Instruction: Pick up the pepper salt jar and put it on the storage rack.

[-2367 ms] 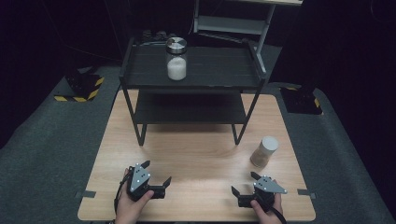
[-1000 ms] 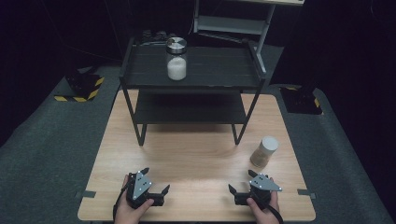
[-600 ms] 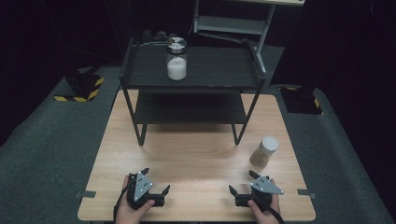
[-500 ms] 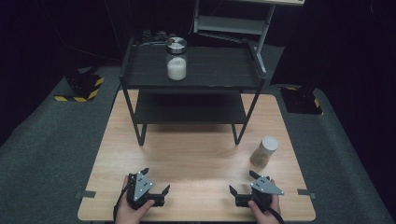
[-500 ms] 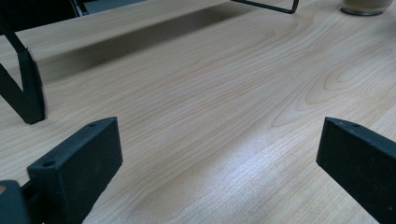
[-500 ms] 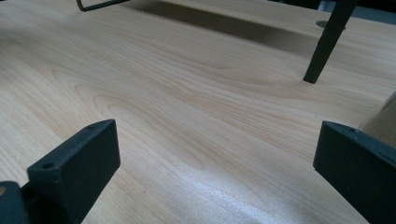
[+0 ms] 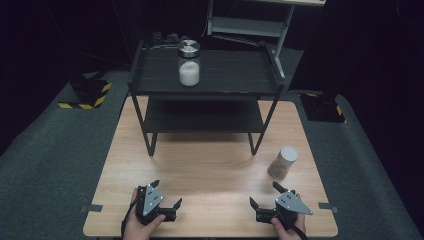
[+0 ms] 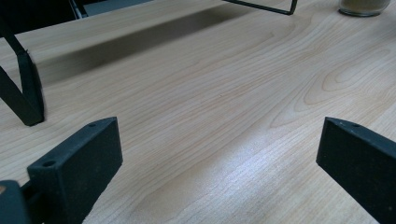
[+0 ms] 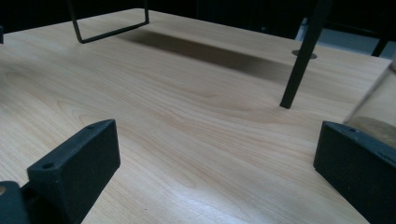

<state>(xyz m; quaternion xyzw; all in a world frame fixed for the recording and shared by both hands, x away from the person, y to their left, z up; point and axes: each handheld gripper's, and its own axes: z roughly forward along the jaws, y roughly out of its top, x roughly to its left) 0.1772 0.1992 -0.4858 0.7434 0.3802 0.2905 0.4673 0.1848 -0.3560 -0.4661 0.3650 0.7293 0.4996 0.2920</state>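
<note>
A glass jar (image 7: 189, 62) with a metal lid and white contents stands on the top shelf of the black rack (image 7: 222, 73). A second jar (image 7: 283, 162), with a pale lid and tan contents, stands on the wooden table (image 7: 210, 165) at the right. My left gripper (image 7: 166, 193) rests open near the front edge with nothing between its jaws (image 8: 219, 158). My right gripper (image 7: 264, 194) is open too, just in front of the tan jar and apart from it (image 9: 215, 163). That jar (image 9: 378, 112) shows blurred behind its right jaw.
The rack's lower shelf (image 7: 202, 115) sits under the top one. Its legs (image 7: 151, 142) stand on the table's far half, and one leg (image 9: 303, 56) rises ahead of my right gripper. Dark carpet (image 7: 55, 160) surrounds the table. Black-and-yellow hazard tape (image 7: 82, 97) marks the floor at left.
Both grippers have slid slightly back toward the table's front edge and stay open. The jars and rack have not moved.
</note>
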